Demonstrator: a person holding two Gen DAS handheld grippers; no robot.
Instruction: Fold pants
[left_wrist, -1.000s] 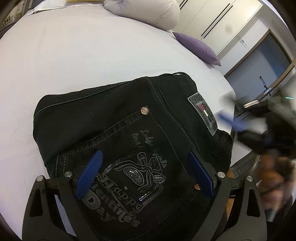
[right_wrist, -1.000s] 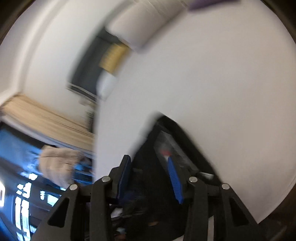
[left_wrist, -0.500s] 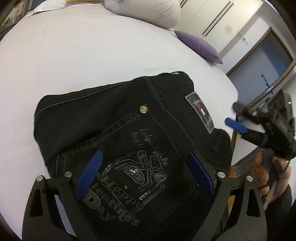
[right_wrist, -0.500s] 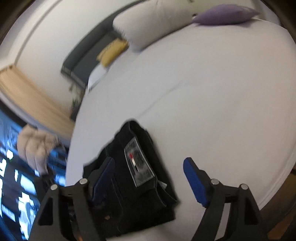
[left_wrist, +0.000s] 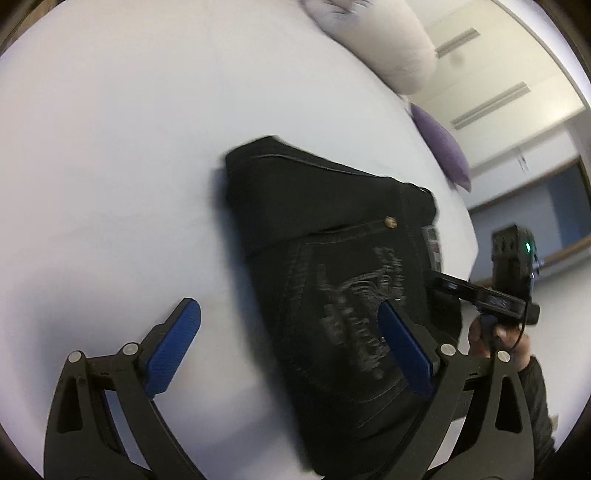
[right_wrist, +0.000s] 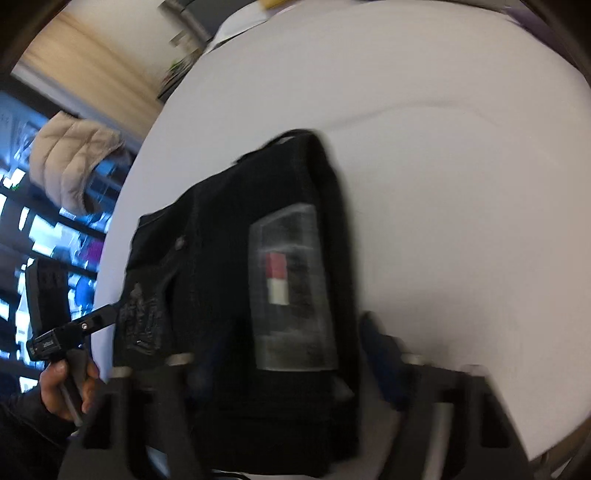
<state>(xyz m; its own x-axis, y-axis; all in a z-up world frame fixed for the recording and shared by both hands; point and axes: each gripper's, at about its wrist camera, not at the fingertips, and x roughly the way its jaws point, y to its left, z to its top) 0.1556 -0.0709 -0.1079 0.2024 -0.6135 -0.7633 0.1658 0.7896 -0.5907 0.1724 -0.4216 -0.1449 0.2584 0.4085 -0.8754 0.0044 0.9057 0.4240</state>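
Observation:
The black jeans (left_wrist: 332, 258) lie folded in a compact stack on the white bed, back pocket with a printed design upward. My left gripper (left_wrist: 291, 347) is open and empty, held above the stack's left edge. In the right wrist view the jeans (right_wrist: 221, 277) show their grey brand patch (right_wrist: 291, 291) up close. My right gripper (right_wrist: 295, 373) is blurred, its jaws spread either side of the waistband end, holding nothing. The right gripper's body also shows in the left wrist view (left_wrist: 480, 291).
White bed sheet (left_wrist: 110, 166) surrounds the stack. A grey pillow (left_wrist: 384, 40) and a purple cushion (left_wrist: 443, 144) lie at the far end. The bed edge (right_wrist: 546, 424) runs close to the jeans. A beige jacket (right_wrist: 70, 155) hangs beyond the bed.
My left gripper has swung left off the pocket print, now straddling the stack's left edge. My right gripper has moved in close over the waistband patch.

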